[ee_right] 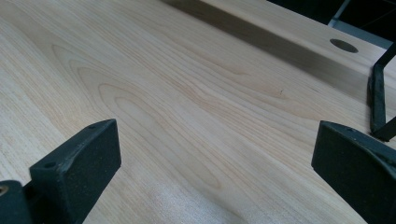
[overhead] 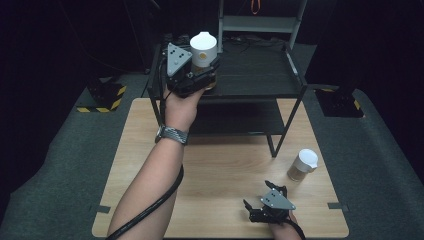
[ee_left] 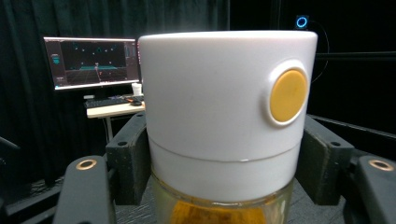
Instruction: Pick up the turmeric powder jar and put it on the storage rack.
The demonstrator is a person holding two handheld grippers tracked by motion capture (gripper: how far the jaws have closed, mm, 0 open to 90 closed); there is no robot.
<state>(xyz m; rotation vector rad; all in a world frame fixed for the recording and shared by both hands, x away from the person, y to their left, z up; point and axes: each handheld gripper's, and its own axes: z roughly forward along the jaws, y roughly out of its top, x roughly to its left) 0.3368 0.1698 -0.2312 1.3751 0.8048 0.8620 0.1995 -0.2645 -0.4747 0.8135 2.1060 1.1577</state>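
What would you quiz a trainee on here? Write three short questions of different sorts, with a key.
1. True or false: the left claw is shut on the white-capped glass jar with yellow contents.
2. Where does the second white-lidded jar stand? A) on the black metal shelf rack B) on the light wooden table C) between the right claw's jaws
3. Fill in: the right claw hovers over the table with jaws ____.

Key: 1 true; 2 B; 3 open.

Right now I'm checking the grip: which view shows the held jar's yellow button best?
The left gripper view: the yellow button on the jar faces the camera, close up. The high view shows the jar small, with a faint yellow patch.
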